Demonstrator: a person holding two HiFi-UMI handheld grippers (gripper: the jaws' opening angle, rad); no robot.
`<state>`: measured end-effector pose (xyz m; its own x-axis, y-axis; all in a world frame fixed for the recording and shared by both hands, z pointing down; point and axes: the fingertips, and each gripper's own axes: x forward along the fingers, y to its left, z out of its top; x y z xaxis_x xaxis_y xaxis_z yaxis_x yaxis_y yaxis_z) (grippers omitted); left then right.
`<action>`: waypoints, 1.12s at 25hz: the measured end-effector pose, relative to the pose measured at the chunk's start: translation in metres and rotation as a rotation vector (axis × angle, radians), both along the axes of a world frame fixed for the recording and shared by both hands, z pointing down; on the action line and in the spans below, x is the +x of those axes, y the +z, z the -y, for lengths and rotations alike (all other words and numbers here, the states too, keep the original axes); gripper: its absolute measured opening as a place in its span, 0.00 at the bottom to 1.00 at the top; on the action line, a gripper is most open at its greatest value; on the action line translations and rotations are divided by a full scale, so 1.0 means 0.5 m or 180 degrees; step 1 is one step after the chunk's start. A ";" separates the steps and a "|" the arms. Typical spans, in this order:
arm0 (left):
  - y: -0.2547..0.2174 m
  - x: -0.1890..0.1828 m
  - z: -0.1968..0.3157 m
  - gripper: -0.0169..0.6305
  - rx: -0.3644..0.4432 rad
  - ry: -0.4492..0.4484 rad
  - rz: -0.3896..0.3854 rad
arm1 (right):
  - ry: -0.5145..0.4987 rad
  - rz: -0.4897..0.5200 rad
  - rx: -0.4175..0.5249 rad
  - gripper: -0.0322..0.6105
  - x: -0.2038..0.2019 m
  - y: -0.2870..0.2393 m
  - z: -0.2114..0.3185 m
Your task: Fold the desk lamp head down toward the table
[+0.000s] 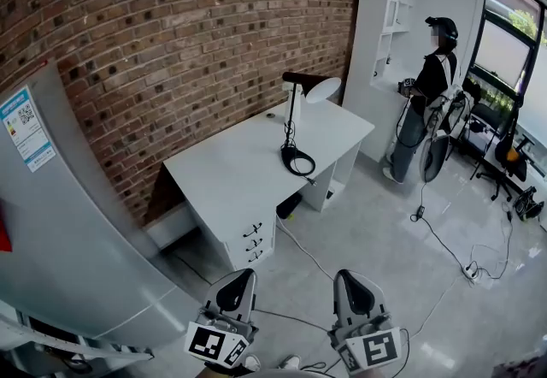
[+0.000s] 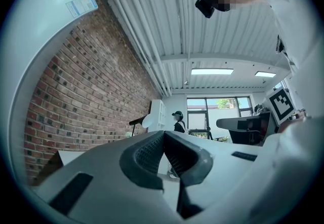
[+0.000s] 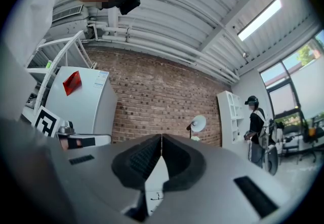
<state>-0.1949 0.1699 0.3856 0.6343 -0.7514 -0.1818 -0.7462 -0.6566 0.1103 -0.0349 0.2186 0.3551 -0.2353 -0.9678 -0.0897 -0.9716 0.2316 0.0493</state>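
Both held low and side by side in the head view: left gripper (image 1: pixel 240 282) and right gripper (image 1: pixel 353 280), marker cubes toward the body, pointing forward, roughly level. Left fingers (image 2: pixel 148 153) pressed together, nothing between. Right fingers (image 3: pixel 139 159) closed tip to tip, empty.

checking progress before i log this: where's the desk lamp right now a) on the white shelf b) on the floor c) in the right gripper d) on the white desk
d, the desk lamp stands on the white desk by the brick wall, its head raised.
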 end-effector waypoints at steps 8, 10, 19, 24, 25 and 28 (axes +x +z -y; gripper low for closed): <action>0.004 0.035 0.013 0.04 0.0017 -0.0128 0.0019 | 0.0028 0.0016 0.0019 0.08 0.068 0.011 -0.012; 0.010 0.048 0.014 0.04 0.0015 -0.0152 0.0022 | 0.0029 0.0024 0.0019 0.08 0.085 0.016 -0.015; 0.026 0.080 0.039 0.04 -0.0040 -0.0213 0.0052 | -0.0029 0.0028 -0.0010 0.08 0.123 0.030 0.009; 0.037 0.076 0.084 0.04 -0.0065 -0.0244 0.0057 | -0.0050 0.0031 -0.0045 0.08 0.123 0.043 0.053; 0.040 0.075 0.097 0.04 -0.0072 -0.0244 0.0057 | -0.0055 0.0029 -0.0049 0.08 0.121 0.045 0.067; 0.046 0.073 0.149 0.04 -0.0079 -0.0242 0.0040 | -0.0062 0.0005 -0.0063 0.08 0.117 0.047 0.116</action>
